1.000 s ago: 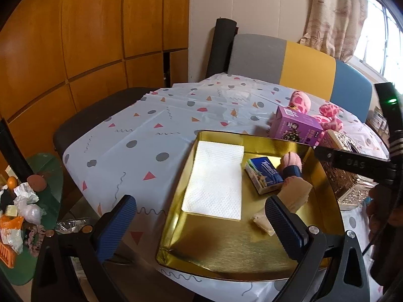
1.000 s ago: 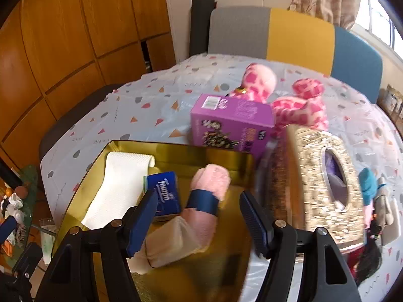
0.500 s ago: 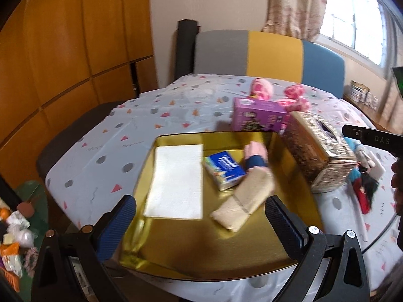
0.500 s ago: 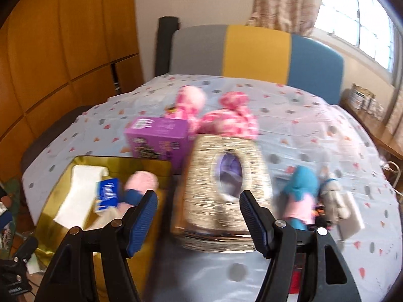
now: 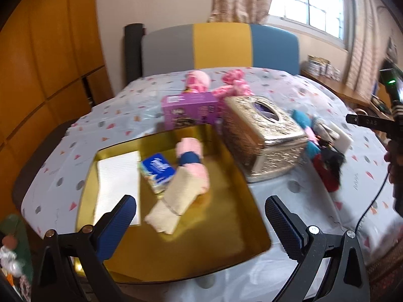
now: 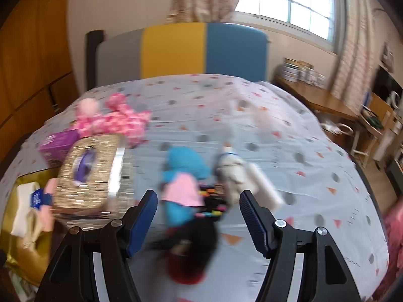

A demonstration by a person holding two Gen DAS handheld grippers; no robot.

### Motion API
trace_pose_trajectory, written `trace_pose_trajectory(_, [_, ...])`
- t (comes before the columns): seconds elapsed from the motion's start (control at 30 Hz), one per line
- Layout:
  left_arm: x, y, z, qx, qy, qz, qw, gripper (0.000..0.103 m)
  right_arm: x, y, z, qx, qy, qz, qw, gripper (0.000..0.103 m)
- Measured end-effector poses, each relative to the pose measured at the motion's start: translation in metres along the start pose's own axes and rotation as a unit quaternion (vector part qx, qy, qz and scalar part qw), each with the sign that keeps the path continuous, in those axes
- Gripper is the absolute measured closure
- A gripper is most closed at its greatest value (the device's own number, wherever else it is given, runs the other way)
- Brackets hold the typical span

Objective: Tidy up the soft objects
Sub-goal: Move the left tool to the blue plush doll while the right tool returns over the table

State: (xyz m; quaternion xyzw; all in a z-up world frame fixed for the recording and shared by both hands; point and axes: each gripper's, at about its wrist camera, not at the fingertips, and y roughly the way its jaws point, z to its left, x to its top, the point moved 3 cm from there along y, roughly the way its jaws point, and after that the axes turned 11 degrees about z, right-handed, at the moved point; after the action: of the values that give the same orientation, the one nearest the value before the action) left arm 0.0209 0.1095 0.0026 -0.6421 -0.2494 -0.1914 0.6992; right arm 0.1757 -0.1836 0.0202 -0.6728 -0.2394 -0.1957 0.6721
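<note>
Two wrist fisheyes angled down over the table [image 5: 141, 115], both sharing the gold tissue box [image 5: 262, 136].

left hand-held gripper [image 5: 200, 222]: jaws apart, empty | gold tray [image 5: 201, 246]: sock [image 5: 181, 191], tissue pack [image 5: 157, 171], napkin [image 5: 118, 183]

Grey-yellow-blue padded headboard [image 5: 221, 46]: beyond patterned tablecloth [image 6: 226, 95] | orange wooden wall panels [image 5: 45, 50]: left of headboard | bright window [image 6: 287, 0]: above-right of headboard
</note>
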Motion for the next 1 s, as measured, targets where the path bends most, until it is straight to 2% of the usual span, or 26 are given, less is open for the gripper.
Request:
trace_pose_trajectory(0.13, [0.004, 0.001, -0.024, -0.035, 0.031, 0.005, 0.9989, 0.000, -0.006, 0.011, -0.050, -0.035, 0.047, 0.005, 0.998, 0.034])
trace_pose_trajectory(0.27, [0.013, -0.002, -0.052, -0.084, 0.061, -0.005, 0.9945, 0.000, -0.023, 0.025, -0.105, -0.064, 0.119, 0.012, 0.991, 0.034])
trace_pose_trajectory(0.33, [0.018, -0.004, -0.069, -0.103, 0.076, -0.013, 0.9916, 0.000, -0.036, 0.033, -0.127, -0.069, 0.162, 0.027, 0.984, 0.034])
trace_pose_trajectory(0.37, [0.021, -0.003, -0.080, -0.113, 0.087, -0.012, 0.9897, 0.000, -0.041, 0.039, -0.139, -0.069, 0.189, 0.048, 0.978, 0.034])
trace_pose_trajectory(0.47, [0.029, 0.008, -0.109, -0.137, 0.109, 0.007, 0.9846, 0.000, -0.047, 0.042, -0.165, -0.036, 0.259, 0.056, 0.964, 0.034])
trace_pose_trajectory(0.57, [0.032, 0.022, -0.135, -0.163, 0.122, 0.048, 0.9779, 0.000, -0.052, 0.041, -0.176, -0.015, 0.289, 0.060, 0.955, 0.034])
trace_pose_trajectory(0.63, [0.034, 0.030, -0.153, -0.154, 0.135, 0.065, 0.9767, 0.000, -0.052, 0.041, -0.177, -0.002, 0.297, 0.060, 0.953, 0.034])
trace_pose_trajectory(0.83, [0.047, 0.038, -0.186, -0.140, 0.157, 0.060, 0.9758, 0.001, -0.051, 0.042, -0.174, 0.019, 0.298, 0.062, 0.952, 0.034])
trace_pose_trajectory(0.97, [0.069, 0.044, -0.199, -0.167, 0.146, 0.077, 0.9721, 0.009, -0.050, 0.042, -0.172, 0.033, 0.298, 0.062, 0.952, 0.034])
trace_pose_trajectory(1.0, [0.076, 0.047, -0.203, -0.169, 0.143, 0.081, 0.9717, 0.016, -0.049, 0.041, -0.172, 0.036, 0.298, 0.061, 0.952, 0.034])
